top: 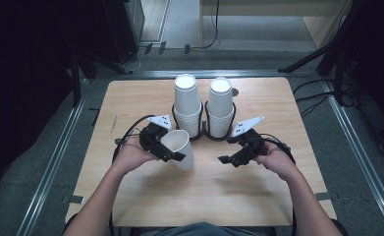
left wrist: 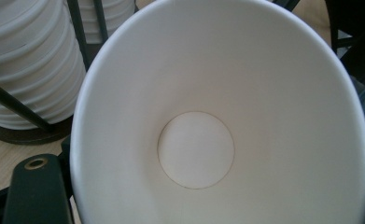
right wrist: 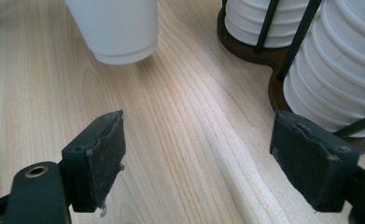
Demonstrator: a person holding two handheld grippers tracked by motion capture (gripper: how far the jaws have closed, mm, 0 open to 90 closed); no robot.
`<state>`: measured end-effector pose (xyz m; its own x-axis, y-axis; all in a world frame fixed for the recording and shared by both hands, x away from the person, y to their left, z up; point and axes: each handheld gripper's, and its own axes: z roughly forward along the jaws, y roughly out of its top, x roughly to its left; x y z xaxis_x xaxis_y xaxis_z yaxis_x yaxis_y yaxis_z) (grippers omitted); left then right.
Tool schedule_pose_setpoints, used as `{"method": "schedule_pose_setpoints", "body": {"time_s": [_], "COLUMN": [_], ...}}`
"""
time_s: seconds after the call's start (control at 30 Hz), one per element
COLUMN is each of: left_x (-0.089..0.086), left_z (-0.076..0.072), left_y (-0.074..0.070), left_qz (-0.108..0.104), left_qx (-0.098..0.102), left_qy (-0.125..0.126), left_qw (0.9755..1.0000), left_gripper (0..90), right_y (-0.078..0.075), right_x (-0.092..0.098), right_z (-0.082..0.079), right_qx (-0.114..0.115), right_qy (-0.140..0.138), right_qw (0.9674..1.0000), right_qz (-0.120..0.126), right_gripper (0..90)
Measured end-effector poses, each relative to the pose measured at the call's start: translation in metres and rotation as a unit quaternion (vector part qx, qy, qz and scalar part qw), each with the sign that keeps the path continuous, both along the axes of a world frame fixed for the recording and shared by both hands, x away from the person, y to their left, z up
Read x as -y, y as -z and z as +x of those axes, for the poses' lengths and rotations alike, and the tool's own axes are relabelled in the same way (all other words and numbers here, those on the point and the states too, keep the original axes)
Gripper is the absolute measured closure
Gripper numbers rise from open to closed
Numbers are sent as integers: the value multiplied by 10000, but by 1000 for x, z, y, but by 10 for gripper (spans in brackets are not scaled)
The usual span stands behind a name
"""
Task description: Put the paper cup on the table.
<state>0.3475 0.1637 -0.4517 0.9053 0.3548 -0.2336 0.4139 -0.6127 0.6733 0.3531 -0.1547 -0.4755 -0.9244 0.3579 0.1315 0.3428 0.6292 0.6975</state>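
Room, high view: dark surround, grey floor with cables, metal rails along both sides.

Pale wood-grain rectangular tabletop. At its far middle, a dark wire twin-ring cup holder with two tall stacks of white paper cups, side by side.

High view: left tool grips a single white paper cup by its rim, cup tilted, mouth toward the person, in front of the left-hand stack and near it. Right tool is apart from the cup, in front of the right-hand stack.

Left gripper view adds: cup interior seen straight down to its round base; ribbed stack rims and holder wires close behind. Contact of the pads hidden here.

Right gripper view adds: right tool spread wide, nothing between its worn black pads; bare wood below. Cup's base hangs clear of the tabletop, shadow beneath; holder's dark wooden base visible.
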Motion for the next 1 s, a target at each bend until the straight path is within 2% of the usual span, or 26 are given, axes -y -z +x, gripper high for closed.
{"method": "schedule_pose_setpoints", "body": {"time_s": [0.2, 0.37, 0.5, 0.57, 0.7, 0.83, 1.0], "left_x": [-10, -21, -30, -33, -39, -47, -58], "left_z": [1, 4, 7, 8, 10, 12, 14], "left_y": [-4, -5, -6, -6, -6, -7, -8], "left_qz": [-19, -28, -180, -188, -103, -116, -71], "left_qx": [65, 86, -3, 7, 60, 103, 113], "left_qy": [-91, -209, -297, -366, -425, -528, -729], "left_qw": [9999, 9997, 9994, 9992, 9990, 9985, 9972], "left_gripper": [161, 161, 159, 159, 159, 159, 158], "right_y": [6, 7, 8, 8, 8, 8, 9], "right_x": [0, 1, 1, 1, 2, 3, 4], "right_z": [2, 2, 2, 2, 2, 2, 2], "right_qx": [-19, -17, -2, -5, 12, 1, 31], "right_qy": [-4, 10, 6, 4, 15, 37, 51], "right_qw": [9997, 9997, 9995, 9995, 9995, 9994, 9991], "right_qz": [-237, -239, -309, -324, -326, -346, -419], "right_gripper": [184, 184, 184, 184, 184, 184, 184]}}
